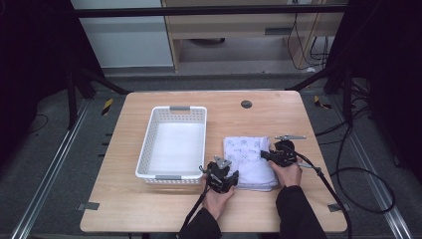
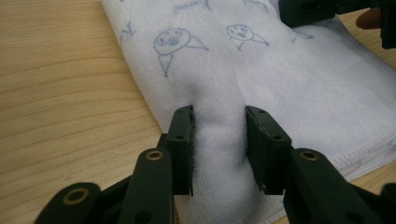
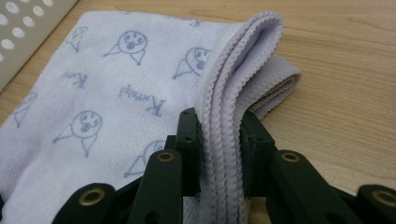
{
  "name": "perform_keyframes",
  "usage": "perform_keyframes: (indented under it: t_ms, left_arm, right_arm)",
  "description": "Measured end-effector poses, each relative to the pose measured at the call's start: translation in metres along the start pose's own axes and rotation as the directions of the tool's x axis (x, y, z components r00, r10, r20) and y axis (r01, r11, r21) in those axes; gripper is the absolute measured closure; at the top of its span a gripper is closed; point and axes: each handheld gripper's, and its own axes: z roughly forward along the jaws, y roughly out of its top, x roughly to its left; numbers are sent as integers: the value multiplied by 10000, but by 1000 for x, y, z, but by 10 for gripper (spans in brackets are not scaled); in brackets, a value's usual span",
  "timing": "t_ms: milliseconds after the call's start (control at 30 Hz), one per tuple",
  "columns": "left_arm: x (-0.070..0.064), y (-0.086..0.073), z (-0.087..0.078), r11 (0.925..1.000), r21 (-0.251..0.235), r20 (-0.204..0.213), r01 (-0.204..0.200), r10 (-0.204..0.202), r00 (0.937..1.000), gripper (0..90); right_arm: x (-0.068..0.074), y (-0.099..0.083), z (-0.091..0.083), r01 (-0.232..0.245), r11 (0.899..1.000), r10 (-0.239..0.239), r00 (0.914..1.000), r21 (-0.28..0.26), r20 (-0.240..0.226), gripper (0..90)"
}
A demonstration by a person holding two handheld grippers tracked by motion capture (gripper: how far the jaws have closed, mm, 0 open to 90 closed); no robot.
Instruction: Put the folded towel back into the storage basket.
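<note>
Nearest the table's front edge, the left gripper (image 1: 222,178) sits at the near left corner of the folded towel (image 1: 247,154). In the left gripper view its jaws are clenched on a raised ridge of towel (image 2: 219,140) pinched up between the pads, with cloth on both sides of the jaws. The rest of the towel lies flat on the wooden table (image 1: 149,209).

Slightly farther and to the right, the right gripper (image 1: 277,155) meets the towel's right edge. In the right gripper view its jaws grasp the stacked, scalloped hems of the folded layers (image 3: 223,140), which stand upright between the pads; the printed face of the towel spreads out to the left of the jaws, and a lower layer lies on the table beyond them.

The towel lies between the two grippers, on the right half of the table. Just left of it stands a white perforated basket (image 1: 149,149), its long side running near to far.
</note>
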Motion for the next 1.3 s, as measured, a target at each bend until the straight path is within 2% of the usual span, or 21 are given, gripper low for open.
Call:
perform_keyframes:
  t_ms: [167,267,400,567,600,667,867,1067,1300]
  left_arm:
    - [2,1,-4,9998,-213,215,19,-14,9998,703]
    - [-1,2,-8,9992,-381,554,-126,147,9984,724]
    - [-3,5,-12,9983,-517,696,-269,305,9971,729]
    - [-4,13,-26,9954,-822,788,-488,553,9954,729]
    - [-5,18,-31,9945,-878,787,-572,642,9948,729]
    - [-6,19,-33,9938,-937,810,-599,675,9944,729]
    - [-7,30,-45,9904,-1089,899,-857,957,9913,729]
    - [-5,40,-60,9862,-1286,924,-1041,1165,9889,728]
    - [4,49,-76,9824,-1461,914,-1166,1308,9872,728]
  right_arm:
    - [0,1,-4,-13,9998,12,10000,-199,-62,753]
    - [1,4,-14,111,9988,-124,9996,-486,-255,757]
    - [3,5,-24,188,9978,-206,9994,-635,-284,759]
    - [7,8,-41,272,9935,-318,9987,-1106,-397,760]
    - [8,9,-46,418,9904,-469,9982,-1320,-361,759]
    - [10,10,-49,352,9901,-405,9985,-1362,-366,759]
    - [18,19,-66,572,9820,-632,9976,-1798,-281,758]
    - [27,26,-75,752,9761,-798,9967,-2039,-143,758]
    - [44,39,-84,1017,9662,-1069,9942,-2367,-90,756]
